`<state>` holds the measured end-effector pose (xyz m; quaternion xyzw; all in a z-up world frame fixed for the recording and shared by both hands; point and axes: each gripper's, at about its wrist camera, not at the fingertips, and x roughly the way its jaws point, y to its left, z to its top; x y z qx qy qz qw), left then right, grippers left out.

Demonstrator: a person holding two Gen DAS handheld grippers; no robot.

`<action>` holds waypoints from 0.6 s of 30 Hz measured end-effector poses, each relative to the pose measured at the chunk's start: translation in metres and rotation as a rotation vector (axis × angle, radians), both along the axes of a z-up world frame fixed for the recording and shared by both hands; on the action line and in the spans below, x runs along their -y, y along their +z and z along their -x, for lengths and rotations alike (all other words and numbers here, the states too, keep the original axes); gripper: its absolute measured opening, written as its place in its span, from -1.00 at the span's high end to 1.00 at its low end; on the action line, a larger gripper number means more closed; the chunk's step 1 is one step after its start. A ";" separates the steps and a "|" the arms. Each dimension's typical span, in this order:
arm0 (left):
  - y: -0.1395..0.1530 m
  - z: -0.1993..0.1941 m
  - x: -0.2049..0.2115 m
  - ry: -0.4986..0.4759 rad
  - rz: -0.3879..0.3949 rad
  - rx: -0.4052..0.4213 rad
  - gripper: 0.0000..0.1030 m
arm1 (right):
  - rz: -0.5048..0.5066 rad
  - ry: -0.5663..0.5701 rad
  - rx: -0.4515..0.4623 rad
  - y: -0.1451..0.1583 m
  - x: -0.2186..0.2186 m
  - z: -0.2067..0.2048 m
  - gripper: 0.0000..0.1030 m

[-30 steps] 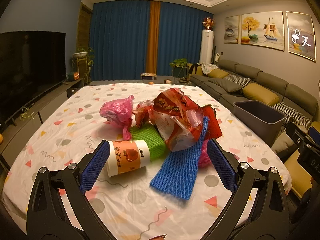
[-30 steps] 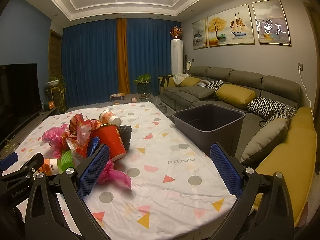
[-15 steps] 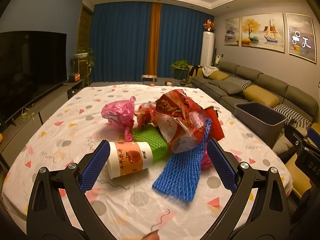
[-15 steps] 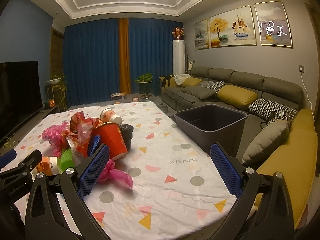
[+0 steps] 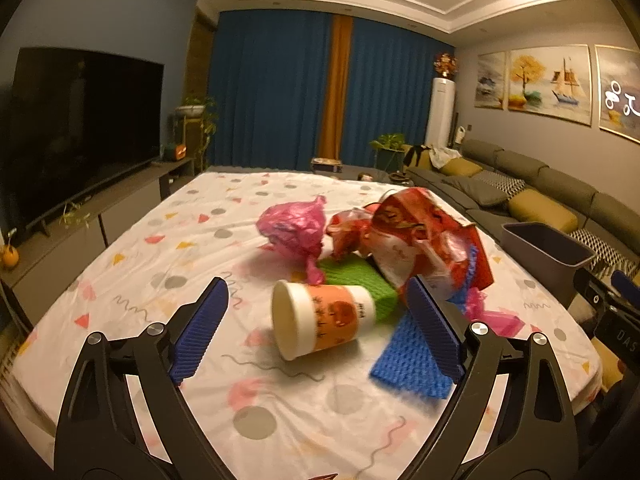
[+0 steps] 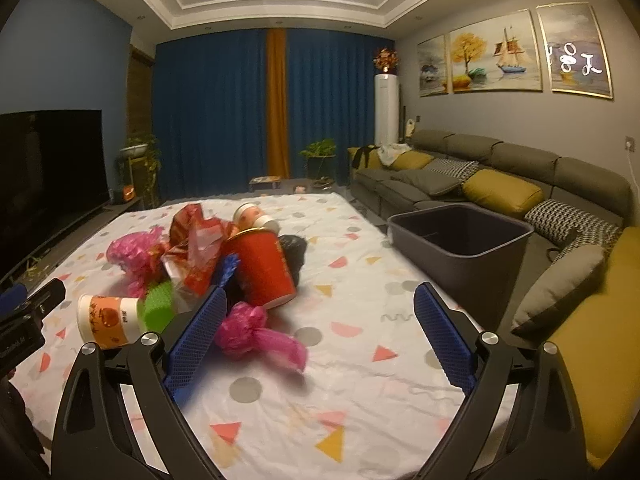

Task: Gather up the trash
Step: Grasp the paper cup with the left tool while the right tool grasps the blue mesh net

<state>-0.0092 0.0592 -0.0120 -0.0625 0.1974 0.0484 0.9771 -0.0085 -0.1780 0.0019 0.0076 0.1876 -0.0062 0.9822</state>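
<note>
One paper cup [image 5: 325,320] lies on its side on the surface [image 5: 160,248], mouth toward the left gripper [image 5: 316,336], between its closing, untouching jaws. Only the right view shows the red cup [image 6: 262,268]. The right gripper [image 6: 320,336], also closing, holds nothing; pink bag [image 6: 256,334] just beside its left finger.

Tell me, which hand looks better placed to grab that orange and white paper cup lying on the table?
The left. The left gripper faces the paper cup, which lies on its side between the closing jaws, not yet pinched. The right gripper sits farther over, nearer a pink bag.
</note>
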 end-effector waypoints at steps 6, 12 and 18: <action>-0.016 -0.009 -0.015 -0.013 0.025 -0.053 -0.50 | 0.003 0.050 -0.030 -0.010 -0.016 -0.010 -0.54; -0.031 -0.027 -0.023 -0.050 0.071 -0.120 -0.22 | 0.005 0.095 -0.068 -0.021 -0.028 -0.021 -0.47; -0.046 -0.045 -0.027 -0.087 0.107 -0.180 0.13 | -0.009 0.145 -0.113 -0.033 -0.040 -0.037 -0.36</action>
